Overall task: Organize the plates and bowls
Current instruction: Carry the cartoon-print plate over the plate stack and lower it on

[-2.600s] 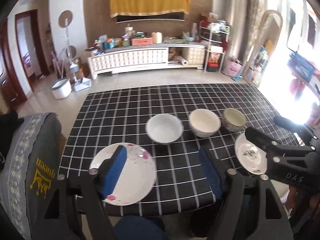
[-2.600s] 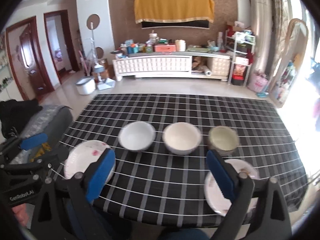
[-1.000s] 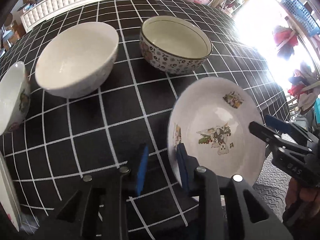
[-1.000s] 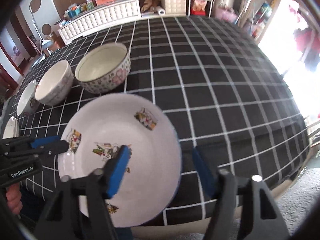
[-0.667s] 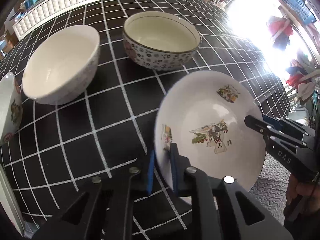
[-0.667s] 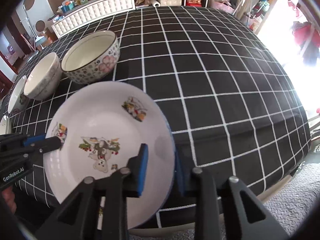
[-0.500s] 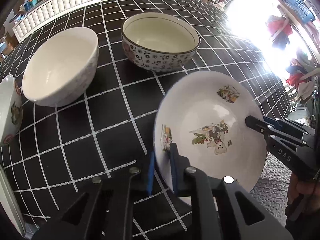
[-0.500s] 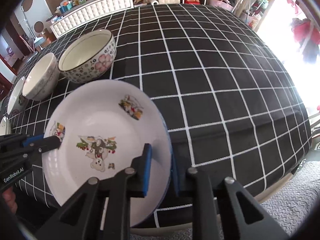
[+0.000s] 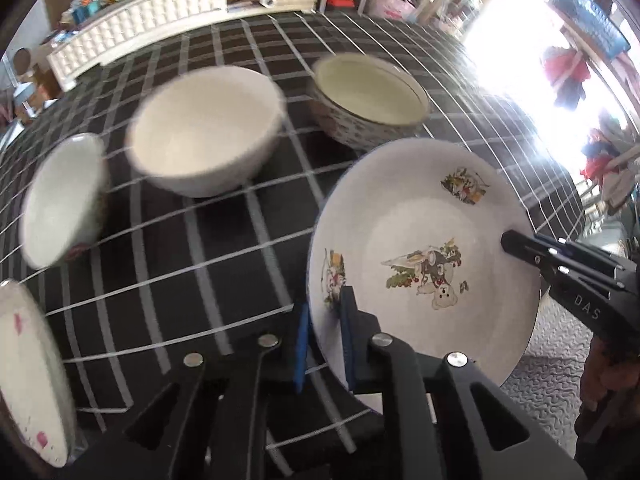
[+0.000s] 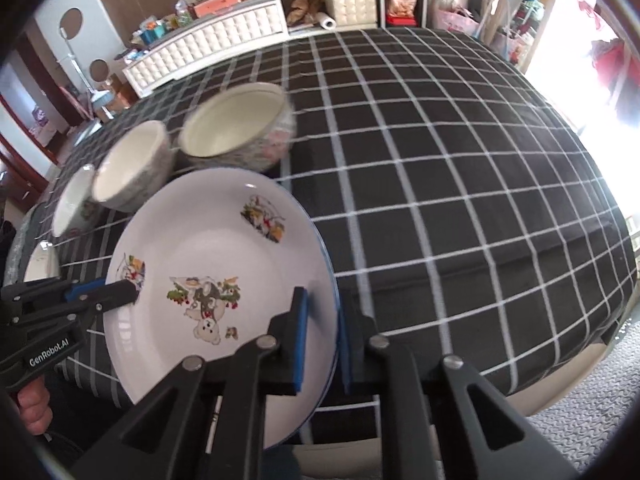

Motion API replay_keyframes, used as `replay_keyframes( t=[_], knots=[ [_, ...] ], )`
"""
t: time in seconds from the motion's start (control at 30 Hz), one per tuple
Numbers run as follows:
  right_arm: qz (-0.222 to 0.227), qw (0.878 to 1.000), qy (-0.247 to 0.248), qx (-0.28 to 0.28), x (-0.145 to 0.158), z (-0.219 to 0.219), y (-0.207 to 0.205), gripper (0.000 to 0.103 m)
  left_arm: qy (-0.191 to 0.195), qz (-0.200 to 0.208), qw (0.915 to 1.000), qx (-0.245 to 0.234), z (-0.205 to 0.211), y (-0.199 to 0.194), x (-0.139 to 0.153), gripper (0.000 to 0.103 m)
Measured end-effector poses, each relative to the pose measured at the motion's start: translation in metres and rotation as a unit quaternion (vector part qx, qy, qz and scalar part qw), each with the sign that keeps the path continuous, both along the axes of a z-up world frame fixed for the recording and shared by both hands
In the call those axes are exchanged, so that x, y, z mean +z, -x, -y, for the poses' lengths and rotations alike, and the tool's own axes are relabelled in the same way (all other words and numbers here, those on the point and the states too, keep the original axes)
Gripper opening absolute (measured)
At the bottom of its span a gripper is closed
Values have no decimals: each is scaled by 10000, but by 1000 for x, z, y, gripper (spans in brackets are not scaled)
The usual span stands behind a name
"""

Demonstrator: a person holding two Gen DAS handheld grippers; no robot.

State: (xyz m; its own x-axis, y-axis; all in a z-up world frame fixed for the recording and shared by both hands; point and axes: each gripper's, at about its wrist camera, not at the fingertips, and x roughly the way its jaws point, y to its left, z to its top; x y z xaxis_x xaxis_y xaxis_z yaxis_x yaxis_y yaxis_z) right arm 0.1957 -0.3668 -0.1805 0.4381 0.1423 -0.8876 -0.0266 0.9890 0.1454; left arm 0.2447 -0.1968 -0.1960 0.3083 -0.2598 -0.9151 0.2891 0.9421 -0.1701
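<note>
Both grippers hold 1 cartoon-printed plate (image 9: 424, 248) between them, above the near right part of the table's black-and-white checked cloth (image 10: 460, 184). The left gripper (image 9: 324, 336) has its blue pads pinched on the plate's left rim, 1 pad above and 1 below. The right gripper (image 10: 320, 340) clamps the opposite, right rim the same way; its jaws have just been closing on that rim. The plate tilts slightly. Beyond it stand 3 bowls in a row: a patterned bowl (image 9: 368, 100) at the right, a plain white bowl (image 9: 204, 128) in the middle, and a third white bowl (image 9: 60, 200) to the left. At the near left edge lies a second plate (image 9: 28, 376) with pink marks.
</note>
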Motion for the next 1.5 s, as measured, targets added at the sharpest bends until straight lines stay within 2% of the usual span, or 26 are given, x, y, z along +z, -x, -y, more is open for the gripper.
replay_keyframes(
  t=[0.27, 0.47, 0.67, 0.9, 1.1, 1.27, 1.5],
  knots=[
    [255, 9982, -130, 526, 23, -70, 2, 18, 11, 202, 9977, 640, -79, 21, 29, 12],
    [357, 9944, -186, 980, 34, -130, 2, 18, -14, 344, 9921, 1206, -147, 45, 46, 12],
    [388, 9898, -250, 1346, 36, -184, -3, 17, 90, 204, 9847, 1726, -209, 69, 46, 12],
    [310, 9826, -277, 1811, 25, -248, -7, 17, -47, 173, 9755, 2193, -275, 94, 46, 12],
    [178, 9782, -234, 2054, 14, -295, -8, 17, -109, 90, 9667, 2553, -316, 100, 43, 12],
    [40, 9756, -203, 2184, 3, -319, -8, 17, -81, -37, 9634, 2680, -333, 100, 32, 12],
    [-42, 9730, -109, 2306, -2, -338, -10, 17, -166, -2, 9615, 2742, -348, 99, 30, 12]
  ],
)
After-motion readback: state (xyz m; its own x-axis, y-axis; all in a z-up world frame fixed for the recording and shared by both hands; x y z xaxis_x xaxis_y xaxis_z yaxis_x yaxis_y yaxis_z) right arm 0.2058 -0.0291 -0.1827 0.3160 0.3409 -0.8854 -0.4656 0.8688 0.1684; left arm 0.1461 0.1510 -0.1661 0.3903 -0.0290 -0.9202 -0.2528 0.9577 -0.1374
